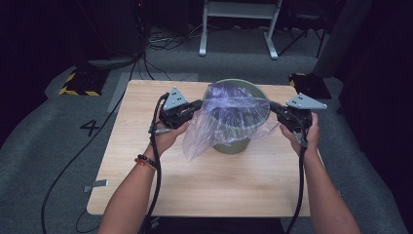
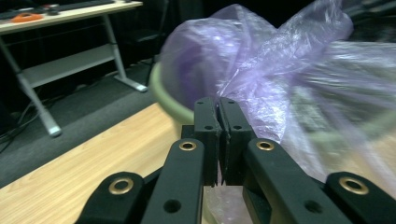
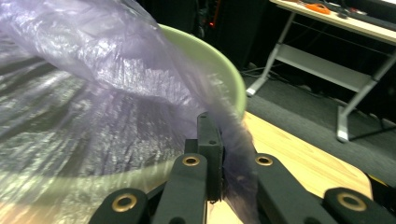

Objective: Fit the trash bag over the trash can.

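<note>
**Bag stretched over the bin, one gripper at each side**

On the left of the high view, the left gripper (image 1: 195, 108) sits at the bin's left rim, its jaws pressed together on a fold of the bag (image 1: 229, 117) — in the left gripper view the black pads meet with purple film pinched between them and trailing out below. The grip looks placed there to hold that edge of the bag's mouth firm while the other side is pulled.

In the middle stands the bin (image 1: 234, 144), pale green and round, near the far edge of the table (image 1: 204, 190). The bag, thin and translucent purple, lies across the bin's opening and hangs down its front left side. Its mouth is spread between the two grippers — a sensible way, I judge, to open it wide enough to fold over the rim.

On the right, the right gripper (image 1: 277, 109) is at the bin's right rim. Its jaws are clamped on the bag too: the right gripper view shows film caught between the pads, draped over the right one.

The only writing I can read is a "4" (image 1: 90, 127) marked on the grey floor left of the table; no brand shows on bin or bag.
</note>
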A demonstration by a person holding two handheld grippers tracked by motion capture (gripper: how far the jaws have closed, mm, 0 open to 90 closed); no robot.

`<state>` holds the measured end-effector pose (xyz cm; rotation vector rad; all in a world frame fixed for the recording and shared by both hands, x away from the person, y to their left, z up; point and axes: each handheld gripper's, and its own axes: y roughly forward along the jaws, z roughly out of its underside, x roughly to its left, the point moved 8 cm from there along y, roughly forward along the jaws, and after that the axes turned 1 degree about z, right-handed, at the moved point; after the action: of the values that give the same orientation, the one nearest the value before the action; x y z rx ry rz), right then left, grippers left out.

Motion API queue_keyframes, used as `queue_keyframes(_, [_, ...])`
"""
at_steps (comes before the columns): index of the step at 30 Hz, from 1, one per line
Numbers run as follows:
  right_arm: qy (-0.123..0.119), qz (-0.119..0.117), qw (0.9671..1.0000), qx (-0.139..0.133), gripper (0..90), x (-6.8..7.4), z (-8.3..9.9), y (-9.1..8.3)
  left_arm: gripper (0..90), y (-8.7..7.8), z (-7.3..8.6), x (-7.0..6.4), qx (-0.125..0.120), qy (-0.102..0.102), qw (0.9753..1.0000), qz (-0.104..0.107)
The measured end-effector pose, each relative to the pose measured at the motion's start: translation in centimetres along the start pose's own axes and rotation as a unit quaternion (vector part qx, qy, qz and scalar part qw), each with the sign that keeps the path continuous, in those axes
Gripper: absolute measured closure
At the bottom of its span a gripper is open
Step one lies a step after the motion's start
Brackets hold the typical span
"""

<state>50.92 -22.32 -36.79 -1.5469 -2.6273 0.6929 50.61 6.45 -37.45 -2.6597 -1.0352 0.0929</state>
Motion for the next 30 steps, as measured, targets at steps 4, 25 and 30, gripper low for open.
queue_keyframes(4, [0.024, -0.001, 0.9997, 0.008, 89.2, -0.9, 0.8, 0.6, 89.7, 0.7, 0.3, 1.2, -0.003, -0.024, 0.9997, 0.004])
queue_keyframes(25, [0.068, -0.048, 0.9965, 0.001, 90.0, -1.6, 2.7, 2.7, 89.9, 4.1, 2.7, 2.9, 0.017, -0.076, 0.9967, 0.022])
queue_keyframes(30, [0.06, -0.08, 0.995, -0.008, 90.0, -1.0, 2.9, 2.3, 90.0, 3.4, 2.9, 2.3, 0.017, -0.07, 0.9967, 0.038])
